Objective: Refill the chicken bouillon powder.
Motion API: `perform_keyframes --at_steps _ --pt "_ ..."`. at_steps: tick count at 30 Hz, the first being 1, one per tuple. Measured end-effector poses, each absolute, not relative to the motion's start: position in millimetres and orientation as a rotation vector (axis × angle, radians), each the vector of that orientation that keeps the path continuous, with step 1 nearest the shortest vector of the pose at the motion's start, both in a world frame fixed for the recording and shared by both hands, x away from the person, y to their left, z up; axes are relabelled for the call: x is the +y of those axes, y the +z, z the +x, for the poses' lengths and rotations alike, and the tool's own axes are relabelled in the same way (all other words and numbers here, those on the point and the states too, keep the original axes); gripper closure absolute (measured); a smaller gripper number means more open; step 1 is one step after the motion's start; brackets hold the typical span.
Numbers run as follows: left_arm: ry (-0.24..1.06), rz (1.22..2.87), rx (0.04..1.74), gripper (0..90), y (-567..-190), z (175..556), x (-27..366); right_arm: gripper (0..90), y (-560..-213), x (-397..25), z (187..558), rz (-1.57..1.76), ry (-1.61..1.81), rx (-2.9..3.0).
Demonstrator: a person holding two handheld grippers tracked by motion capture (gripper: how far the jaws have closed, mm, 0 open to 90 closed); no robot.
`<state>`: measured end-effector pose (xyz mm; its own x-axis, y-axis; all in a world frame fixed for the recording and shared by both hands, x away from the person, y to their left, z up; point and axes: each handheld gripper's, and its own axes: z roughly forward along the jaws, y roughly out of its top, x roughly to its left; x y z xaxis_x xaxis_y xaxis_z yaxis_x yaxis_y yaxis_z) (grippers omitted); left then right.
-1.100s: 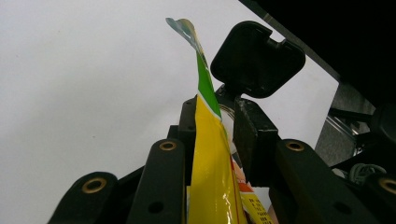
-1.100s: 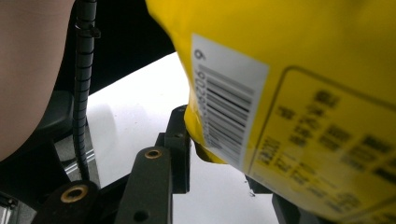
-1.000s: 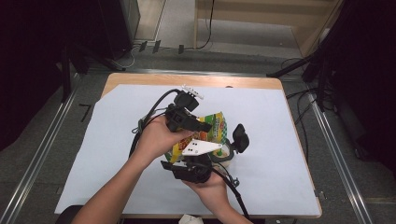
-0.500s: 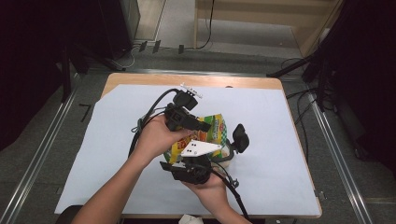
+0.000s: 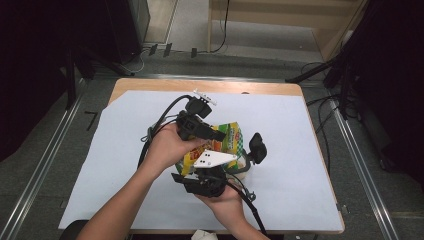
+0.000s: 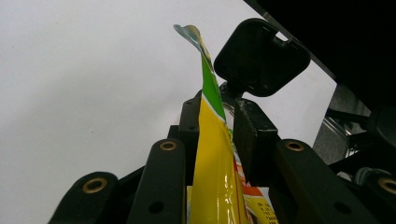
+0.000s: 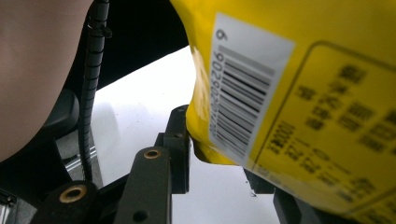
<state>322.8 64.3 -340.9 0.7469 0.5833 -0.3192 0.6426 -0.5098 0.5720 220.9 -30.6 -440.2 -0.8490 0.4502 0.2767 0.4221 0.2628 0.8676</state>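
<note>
The left hand-held gripper (image 5: 220, 134) is clamping the thin edge of a yellow snack bag (image 5: 231, 141) — in the left gripper view its two black jaws are pressing flat against either side of the bag's sealed strip (image 6: 212, 154), which is rising upright between them, yellow below, green higher up. The right hand-held gripper (image 5: 239, 165) is coming at the same bag from the near side; in the right gripper view the bag's back panel (image 7: 299, 88), with its white barcode label (image 7: 243, 93), is sitting between the jaws and hiding the right one, so I cannot tell how tightly they are closing on it. In the high view the bag is being held just above the middle of the counter (image 5: 305, 190), wedged between the two tools, with the left hand (image 5: 167, 147) wrapping its gripper from the left and the right hand (image 5: 225, 197) gripping from below. A white sheet (image 5: 125, 175) is covering most of the counter — its wooden edge (image 5: 150, 85) is showing along the far side.
</note>
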Motion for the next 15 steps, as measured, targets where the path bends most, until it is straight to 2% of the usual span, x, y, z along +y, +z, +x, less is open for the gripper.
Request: perform_keyframes --at_steps 15 --pt "-0.103 2.257 0.908 74.2 -340.8 322.3 63.9 67.7 -440.5 -30.8 221.3 0.855 1.683 2.475"
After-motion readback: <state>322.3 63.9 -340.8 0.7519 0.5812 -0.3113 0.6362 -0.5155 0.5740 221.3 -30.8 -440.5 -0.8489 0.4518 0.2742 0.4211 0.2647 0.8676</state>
